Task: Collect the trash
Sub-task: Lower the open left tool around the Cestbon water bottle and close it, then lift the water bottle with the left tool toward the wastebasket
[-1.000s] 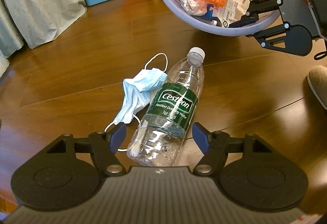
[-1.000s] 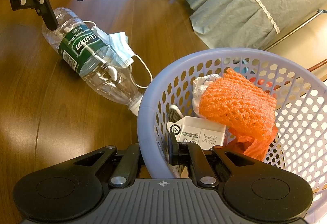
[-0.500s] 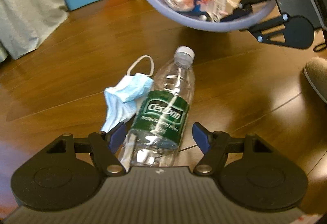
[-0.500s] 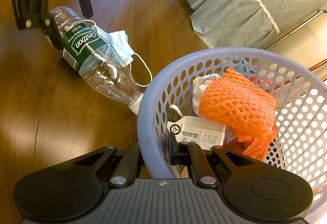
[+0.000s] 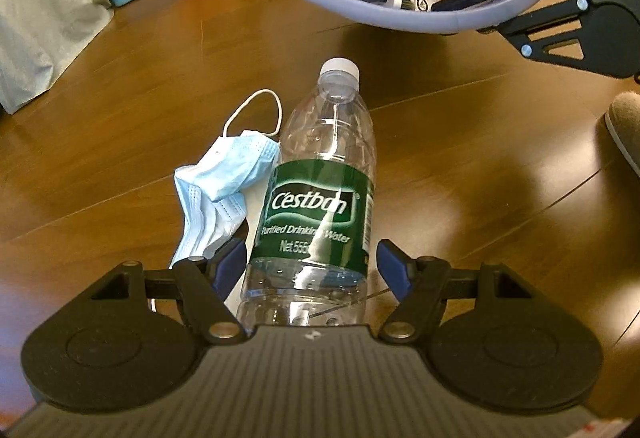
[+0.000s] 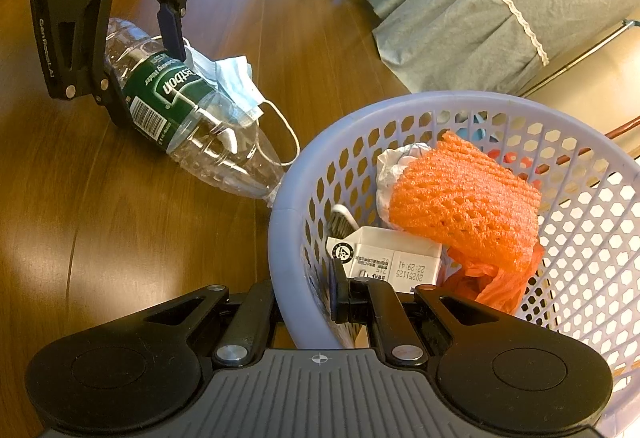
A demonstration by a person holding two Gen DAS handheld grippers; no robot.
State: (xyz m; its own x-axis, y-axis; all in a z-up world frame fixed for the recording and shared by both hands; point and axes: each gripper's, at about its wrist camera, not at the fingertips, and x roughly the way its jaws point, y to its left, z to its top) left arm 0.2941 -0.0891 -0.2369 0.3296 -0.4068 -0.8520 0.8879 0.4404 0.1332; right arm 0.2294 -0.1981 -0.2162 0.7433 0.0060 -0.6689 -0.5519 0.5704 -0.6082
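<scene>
L gripper (image 5: 310, 264), spread, has come down astride bottle (image 5: 320, 198); R gripper (image 6: 304, 302) still pinching basket (image 6: 288, 238) rim.

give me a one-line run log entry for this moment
left tool: open, straddling water bottle on floor | right tool: shut on basket rim | face mask: beside bottle, not collected

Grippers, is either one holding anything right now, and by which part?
The right gripper is clamped on the near rim of the basket. The left gripper is open, straddling the bottle at its label without gripping.
</scene>
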